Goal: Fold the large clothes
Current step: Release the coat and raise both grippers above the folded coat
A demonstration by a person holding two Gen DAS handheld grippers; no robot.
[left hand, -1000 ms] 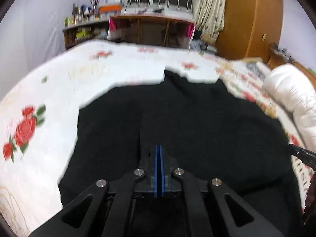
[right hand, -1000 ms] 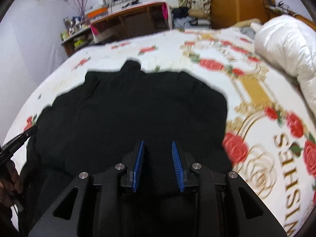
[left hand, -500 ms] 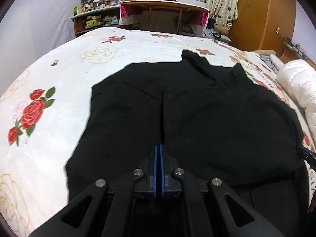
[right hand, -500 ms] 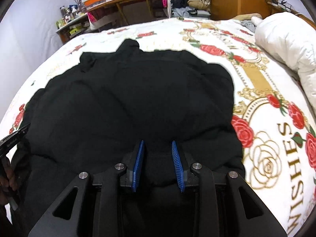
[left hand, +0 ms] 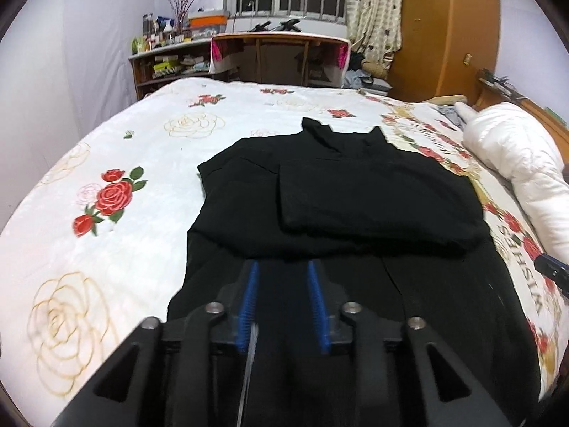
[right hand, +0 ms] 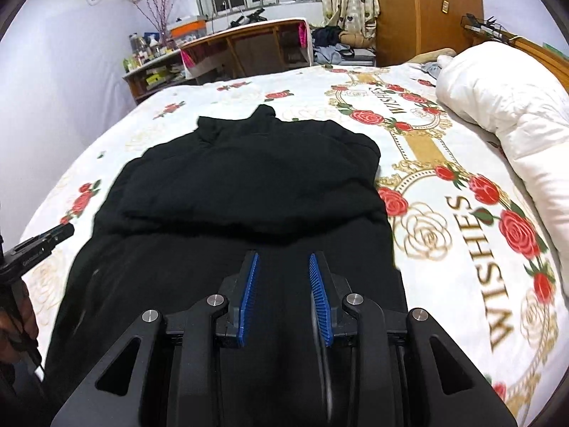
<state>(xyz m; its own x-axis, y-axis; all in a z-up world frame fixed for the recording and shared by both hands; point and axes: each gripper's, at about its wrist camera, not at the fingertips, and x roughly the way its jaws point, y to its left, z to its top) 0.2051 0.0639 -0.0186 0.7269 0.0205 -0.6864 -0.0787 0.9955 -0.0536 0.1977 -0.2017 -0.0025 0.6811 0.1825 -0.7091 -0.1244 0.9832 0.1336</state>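
Note:
A large black garment [left hand: 355, 206] lies spread on the rose-print bedspread, collar at the far end, with its sleeves folded in over the body; it also shows in the right wrist view [right hand: 249, 185]. My left gripper [left hand: 282, 277] is open and empty, held just above the garment's near part. My right gripper [right hand: 282, 270] is open and empty, likewise above the near part. The right gripper's tip shows at the right edge of the left wrist view [left hand: 553, 268]; the left gripper shows at the left edge of the right wrist view [right hand: 35, 245].
The bedspread [left hand: 106, 213] extends left and right of the garment. A white rolled duvet [right hand: 508, 121] lies along the right side. A wooden desk [left hand: 277, 57], cluttered shelves [left hand: 167, 60] and a wardrobe [left hand: 448, 28] stand beyond the bed's far end.
My left gripper has opened, letting go of the black fabric. Both grippers have pulled back toward the near end; the garment now lies flat and farther away.

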